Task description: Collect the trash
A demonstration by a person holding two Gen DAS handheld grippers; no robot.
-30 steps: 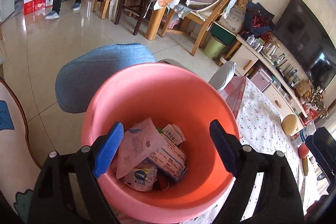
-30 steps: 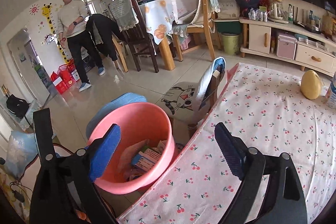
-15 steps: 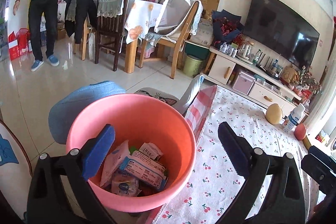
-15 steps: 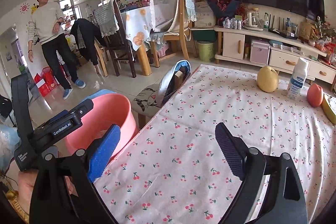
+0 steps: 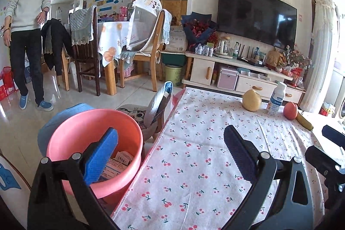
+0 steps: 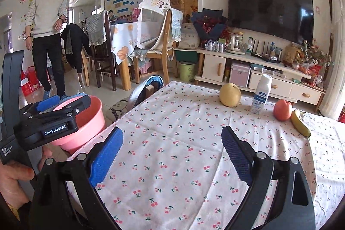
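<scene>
Beside the left edge of the counter (image 5: 194, 165), which is covered by a white cloth printed with red cherries, a round pink plastic basin (image 5: 71, 133) is seen below counter level. Crumpled paper wrappers and small cartons (image 5: 119, 163) lie inside it; most of this trash is hidden behind the blue pad of the left hand-held gripper (image 5: 170, 150), and the print on the packets cannot be read. The left hand-held gripper is spread wide with nothing between its pads, one finger over the basin and the other over the cloth. In the right wrist view the right hand-held gripper (image 6: 172, 150) is likewise wide open and empty above the counter, and the basin is largely masked by the black body of the left unit. Only part of the hand (image 6: 13, 174) holding that unit is shown at the frame edge.

At the far end of the counter a yellow pear (image 6: 230, 94), a white bottle with a blue label (image 6: 261, 94), a red apple (image 6: 283, 109) and a yellow banana (image 6: 300, 124) are set near one another. What lies under a blue cushion (image 5: 64, 115) behind the basin cannot be made out. A man in a grey sweater (image 6: 46, 36) is standing on the tiled floor.
</scene>
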